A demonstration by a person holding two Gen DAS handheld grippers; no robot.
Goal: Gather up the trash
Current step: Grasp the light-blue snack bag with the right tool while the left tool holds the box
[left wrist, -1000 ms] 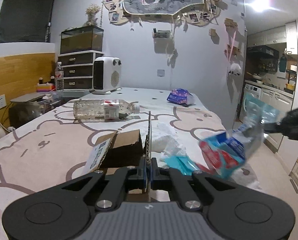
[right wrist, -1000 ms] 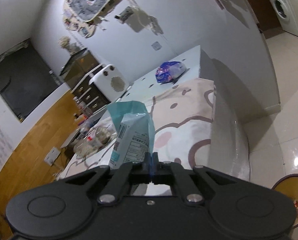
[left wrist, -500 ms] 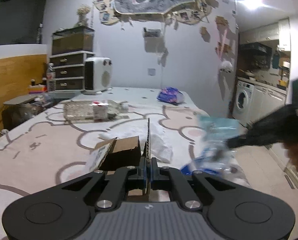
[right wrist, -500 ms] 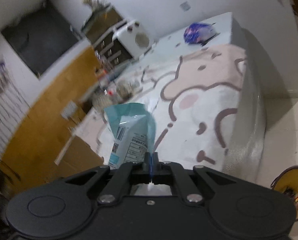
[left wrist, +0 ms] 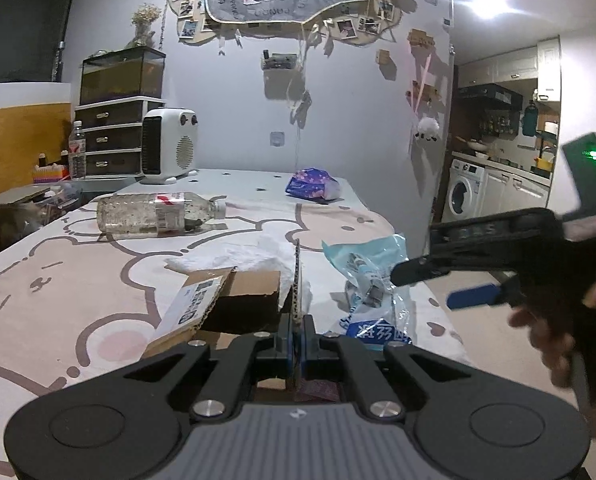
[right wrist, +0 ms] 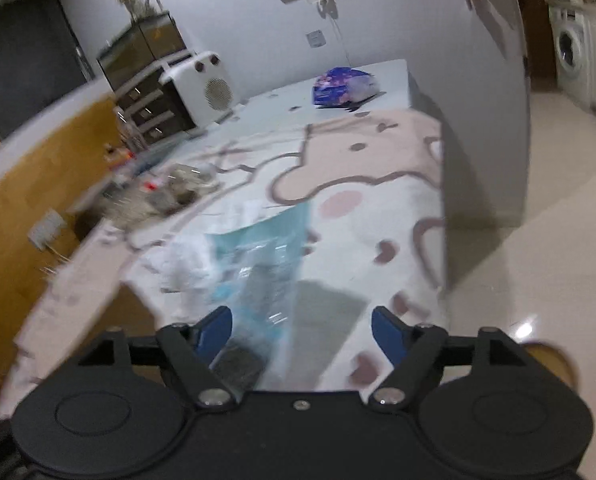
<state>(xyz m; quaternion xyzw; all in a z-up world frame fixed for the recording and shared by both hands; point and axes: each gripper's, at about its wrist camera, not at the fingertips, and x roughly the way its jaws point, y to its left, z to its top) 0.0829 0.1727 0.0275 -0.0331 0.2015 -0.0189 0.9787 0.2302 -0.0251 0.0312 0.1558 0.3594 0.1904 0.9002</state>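
My left claw [left wrist: 296, 326] stays clamped on one upright flap [left wrist: 296, 280] of the cardboard box [left wrist: 233, 300], which sits on the counter [left wrist: 77, 280] as it did a second ago. My right claw [right wrist: 302, 330] has just been opening: its jaws, pinched on the blue wrapper [left wrist: 372, 276] a second ago, now stand wide. The wrapper is between the open pads [right wrist: 215, 328], no longer gripped; the right wrist view is too blurred to show whether one pad touches it. In the left wrist view the wrapper lies at the right edge of the counter, just beside the box. The right claw has shifted to the right of it. The bottle [left wrist: 157, 213] lies on its side farther back, unchanged.
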